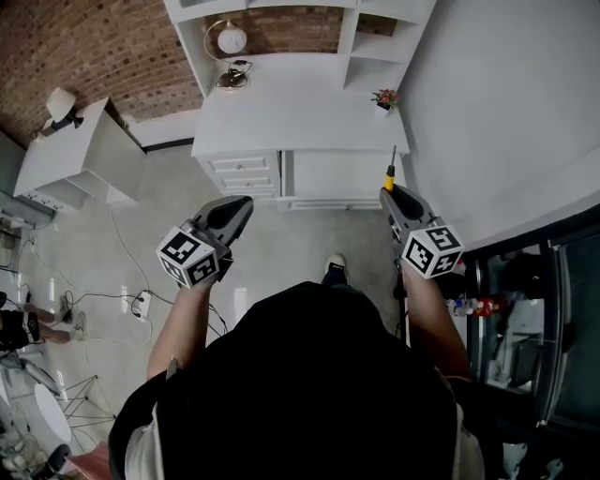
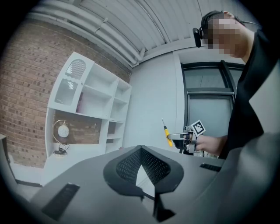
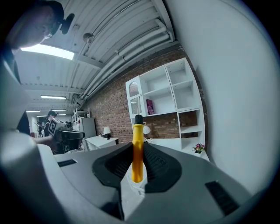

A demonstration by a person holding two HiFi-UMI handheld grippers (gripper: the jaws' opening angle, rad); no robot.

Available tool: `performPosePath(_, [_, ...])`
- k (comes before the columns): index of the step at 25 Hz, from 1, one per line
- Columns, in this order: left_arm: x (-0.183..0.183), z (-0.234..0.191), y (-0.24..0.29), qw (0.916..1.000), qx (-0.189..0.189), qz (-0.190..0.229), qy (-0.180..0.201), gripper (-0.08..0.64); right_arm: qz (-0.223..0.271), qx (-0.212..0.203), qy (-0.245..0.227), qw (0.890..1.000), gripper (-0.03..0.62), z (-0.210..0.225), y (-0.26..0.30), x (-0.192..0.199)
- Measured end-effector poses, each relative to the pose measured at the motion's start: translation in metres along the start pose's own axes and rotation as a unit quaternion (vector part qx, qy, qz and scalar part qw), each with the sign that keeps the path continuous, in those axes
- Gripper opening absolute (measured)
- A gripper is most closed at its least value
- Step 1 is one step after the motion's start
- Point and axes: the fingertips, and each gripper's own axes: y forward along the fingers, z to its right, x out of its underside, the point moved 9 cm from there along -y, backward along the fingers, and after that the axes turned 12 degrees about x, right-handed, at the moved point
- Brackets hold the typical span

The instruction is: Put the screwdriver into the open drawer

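Two tools are raised in front of me, one in each hand. My right hand-held gripper (image 1: 389, 193) (image 3: 137, 151) is clamped on the screwdriver (image 1: 390, 173) (image 3: 138, 131). Its jaws press on either side of the yellow handle, and the dark collar and metal shaft stick out past the tips, pointing away from me. My left hand-held gripper (image 1: 242, 206) (image 2: 141, 149) carries nothing, and its jaws meet at the tips.

The two are well apart and at about the same height. From the left one I see the right hand-held gripper (image 2: 186, 138) off to its right, with the screwdriver (image 2: 166, 135) standing up from it. From the right one, the left hand-held gripper (image 3: 65, 135) shows off to its left.

Beyond both sets of tips and far below stands the white counter (image 1: 300, 112), with shelves (image 1: 272, 14) rising behind it. A small round lamp (image 1: 230, 39) sits on the counter ahead of the left hand-held gripper, and a little flower pot (image 1: 384, 98) sits ahead of the right one.

Small drawers (image 1: 246, 172) face me under the counter's front edge, and beside them is a wider front (image 1: 342, 178), almost under the screwdriver's tip. That front looks slightly pulled out, though I cannot be sure from this steep angle. Gray floor (image 1: 300, 244) lies beneath both hand-held grippers.
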Motion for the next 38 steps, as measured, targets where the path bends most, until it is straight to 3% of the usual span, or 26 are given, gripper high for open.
performPosePath(15, [-0.001, -0.040, 0.061, 0.9998, 0.002, -0.019, -0.007, 0.015, -0.024, 0.005, 0.019, 1.000, 0.083, 0.056, 0.050, 0.001])
performPosePath(38, [0.004, -0.123, 0.132, 0.9982, -0.029, -0.042, -0.032, 0.015, -0.052, -0.016, 0.022, 0.998, 0.083, 0.121, 0.151, -0.008])
